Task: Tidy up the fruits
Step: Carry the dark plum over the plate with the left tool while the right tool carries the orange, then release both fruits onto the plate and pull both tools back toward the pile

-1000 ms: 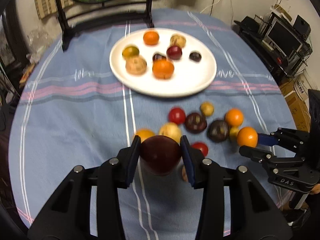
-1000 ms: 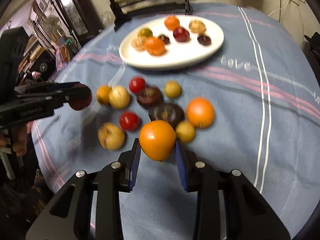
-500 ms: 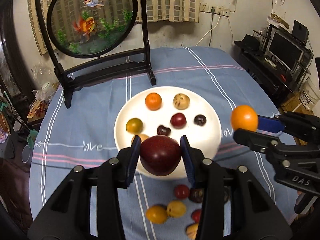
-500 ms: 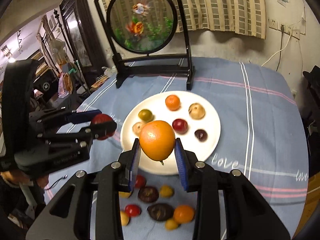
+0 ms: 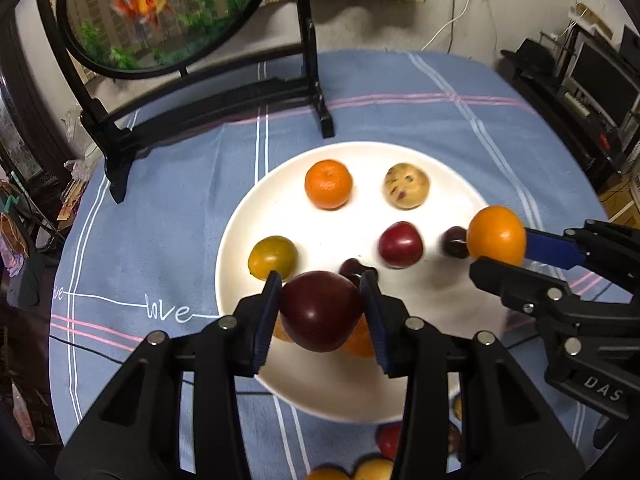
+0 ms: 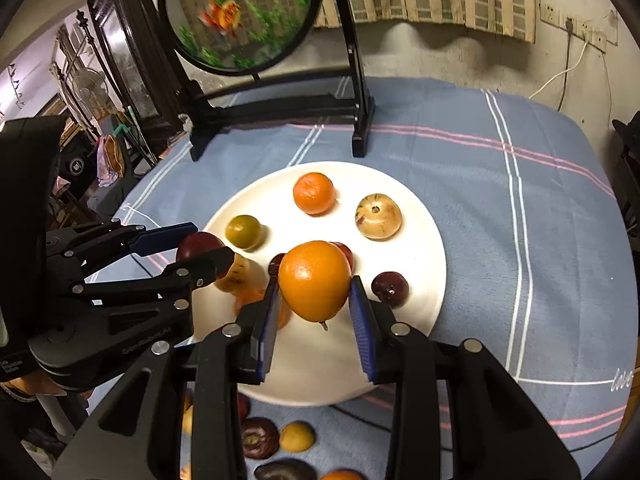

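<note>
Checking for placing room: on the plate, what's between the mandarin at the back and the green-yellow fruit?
Nothing: bare plate between the mandarin and the green-yellow fruit, seen in both wrist views.

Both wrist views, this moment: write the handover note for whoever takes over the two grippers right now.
Left gripper: shut on a dark red plum, held above the near part of the white plate.
Right gripper: shut on an orange, also above the plate.
Done: several fruits already lie on the plate, among them a mandarin and a speckled pale fruit.
Left: set down both held fruits, then fetch the loose fruits lying on the blue cloth near the plate's front edge.
</note>
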The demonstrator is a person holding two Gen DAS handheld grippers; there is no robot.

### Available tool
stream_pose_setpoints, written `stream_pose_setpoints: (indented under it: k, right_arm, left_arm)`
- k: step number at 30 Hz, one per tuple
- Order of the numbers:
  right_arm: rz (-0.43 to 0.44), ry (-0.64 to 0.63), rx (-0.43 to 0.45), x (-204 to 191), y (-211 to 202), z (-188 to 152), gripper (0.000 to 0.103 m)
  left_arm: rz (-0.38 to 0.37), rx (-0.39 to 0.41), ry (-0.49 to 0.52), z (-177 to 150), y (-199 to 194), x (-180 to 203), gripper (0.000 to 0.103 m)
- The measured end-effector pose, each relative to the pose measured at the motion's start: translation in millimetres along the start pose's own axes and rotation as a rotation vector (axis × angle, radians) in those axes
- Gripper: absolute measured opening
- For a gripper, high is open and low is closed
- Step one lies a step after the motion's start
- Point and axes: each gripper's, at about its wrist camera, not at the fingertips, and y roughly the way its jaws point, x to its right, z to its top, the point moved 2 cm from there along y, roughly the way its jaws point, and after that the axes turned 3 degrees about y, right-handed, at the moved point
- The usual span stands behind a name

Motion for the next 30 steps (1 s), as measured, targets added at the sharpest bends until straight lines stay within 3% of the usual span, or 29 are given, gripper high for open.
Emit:
stream_pose_setpoints:
  k: [14, 17, 22, 25, 28, 30]
  right_arm:
    - [-0.013, 0.008, -0.06, 12.2, 30.9, 9.0, 0.035]
    - [-0.044, 0.009, -0.06, 13.8, 27.8, 10.2, 0.036]
    - [-0.011, 0.042, -0.032, 17.3, 11.6, 15.4, 0.036]
    - [0.005, 0.039, -0.031, 13.8, 6.0, 18.1, 0.039]
    - [-0.037, 0.035, 0.0, 11.7, -4.0, 19.0, 0.058]
    - [-0.021, 0.06, 0.041, 13.5, -19.9, 19.5, 0.058]
  left_arm:
    - [0.054, -0.04, 0.031, 8.4, 35.3, -0.9, 0.043]
    - [0.059, -0.028, 0.036, 9.3, 32.7, 0.2, 0.061]
    - [0.077, 0.003, 0.033, 13.3, 20.3, -3.9, 0.067]
    - [0.075, 0.006, 0.016, 12.5, 11.4, -8.9, 0.068]
    - [0.082, 0.023, 0.012, 10.6, -1.0, -11.8, 0.068]
    - [0.08, 0.044, -0.009, 8.4, -14.6, -17.7, 0.068]
